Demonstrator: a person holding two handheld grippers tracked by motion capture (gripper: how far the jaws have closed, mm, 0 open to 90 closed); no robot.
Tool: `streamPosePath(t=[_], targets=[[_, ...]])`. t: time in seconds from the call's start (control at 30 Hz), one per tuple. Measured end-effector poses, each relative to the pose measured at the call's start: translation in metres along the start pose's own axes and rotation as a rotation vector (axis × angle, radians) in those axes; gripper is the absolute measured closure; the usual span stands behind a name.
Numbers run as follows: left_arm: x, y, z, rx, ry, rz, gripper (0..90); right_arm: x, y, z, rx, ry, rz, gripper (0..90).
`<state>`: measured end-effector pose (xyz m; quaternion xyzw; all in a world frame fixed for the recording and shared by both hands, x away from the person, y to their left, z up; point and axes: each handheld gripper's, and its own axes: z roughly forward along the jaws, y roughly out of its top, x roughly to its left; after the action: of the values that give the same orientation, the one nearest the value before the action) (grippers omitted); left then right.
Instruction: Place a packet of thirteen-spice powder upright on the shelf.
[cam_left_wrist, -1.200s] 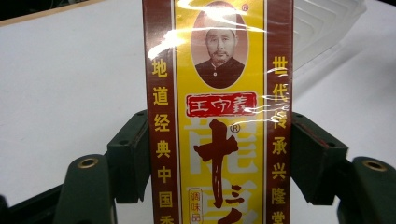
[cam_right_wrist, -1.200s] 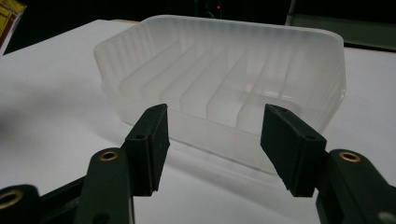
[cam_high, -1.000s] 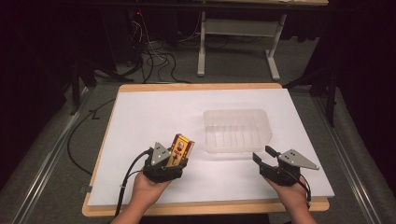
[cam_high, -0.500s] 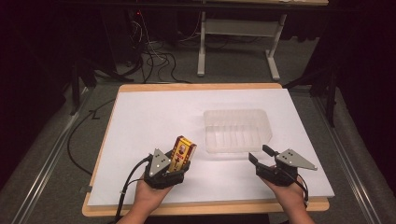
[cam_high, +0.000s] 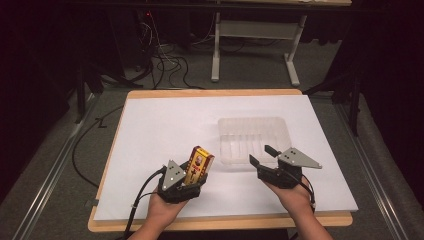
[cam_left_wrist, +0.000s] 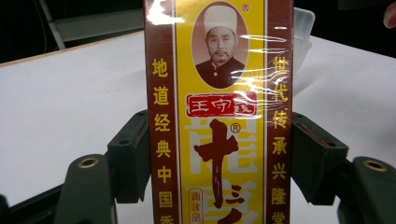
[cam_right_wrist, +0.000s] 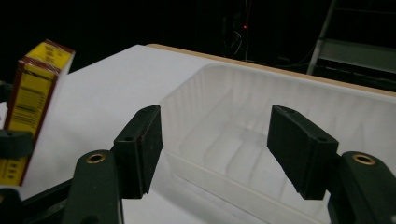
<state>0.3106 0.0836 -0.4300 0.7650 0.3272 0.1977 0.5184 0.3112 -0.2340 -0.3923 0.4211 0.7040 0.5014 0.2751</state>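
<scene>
Two tongs are working over a white sheet (cam_high: 165, 125) covering a wooden bench (cam_high: 215, 93). Left tongs (cam_high: 192, 172) are gripping a yellow-and-brown box (cam_high: 199, 164) by its two long sides and holding it upright near the front edge of the bench; the left gripper view is showing the pads pressing on both brown side bands of the box (cam_left_wrist: 219, 116). Right tongs (cam_high: 262, 154) are standing with the jaws apart, having just been opening, with nothing between them, and are hovering just in front of the near rim of a clear plastic tray (cam_high: 254, 136). The tray is lying right of centre on the sheet, apart from the box.

Nothing is lying between the box and the tray. Beyond the bench, cables (cam_high: 165, 65) are trailing across the floor beside a grey frame (cam_high: 255, 30).

The right gripper view is showing the ribbed floor of the tray (cam_right_wrist: 280, 116) between the pads, with the box (cam_right_wrist: 35, 93) off to one side. The left gripper view is showing the printed front of the box with a tray corner (cam_left_wrist: 302, 28) behind it.
</scene>
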Motion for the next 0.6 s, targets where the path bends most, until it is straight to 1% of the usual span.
streamPosePath(t=[0.1,0.23,0.27,0.3,0.33,0.37,0.4,0.43,0.47,0.57,0.6], targets=[[-0.003,0.0,0.002,0.002,-0.003,0.008,32.1,0.006,0.002,0.006,-0.008,0.022,0.002,36.3],[-0.009,-0.002,0.007,0.013,-0.009,0.018,32.1,0.011,-0.007,0.009,-0.025,0.054,0.015,36.3],[-0.011,-0.002,0.008,0.016,-0.01,0.022,32.1,0.012,-0.009,0.009,-0.013,0.064,0.009,35.9],[-0.013,-0.003,0.009,0.02,-0.009,0.029,32.1,0.014,-0.011,0.009,-0.007,0.07,-0.009,35.9],[-0.013,-0.003,0.009,0.02,-0.009,0.029,32.1,0.015,-0.013,0.008,-0.006,0.074,-0.013,36.0],[-0.018,-0.003,0.013,0.029,-0.003,0.048,32.1,0.016,-0.014,0.007,-0.006,0.084,-0.009,35.9],[-0.02,-0.004,0.015,0.033,-0.001,0.054,32.1,0.017,-0.015,0.006,-0.007,0.094,-0.008,35.8],[-0.02,-0.004,0.015,0.033,-0.001,0.054,32.0,0.018,-0.015,0.005,-0.013,0.098,-0.008,35.8],[-0.024,-0.004,0.019,0.038,-0.006,0.06,32.0,0.02,-0.015,0.004,-0.018,0.099,-0.007,35.8],[-0.03,-0.006,0.024,0.047,-0.013,0.071,32.0,0.023,-0.015,0.002,-0.025,0.127,0.013,35.2],[-0.03,-0.006,0.024,0.047,-0.013,0.071,32.0,0.024,-0.016,0.002,-0.025,0.139,0.018,35.0]])
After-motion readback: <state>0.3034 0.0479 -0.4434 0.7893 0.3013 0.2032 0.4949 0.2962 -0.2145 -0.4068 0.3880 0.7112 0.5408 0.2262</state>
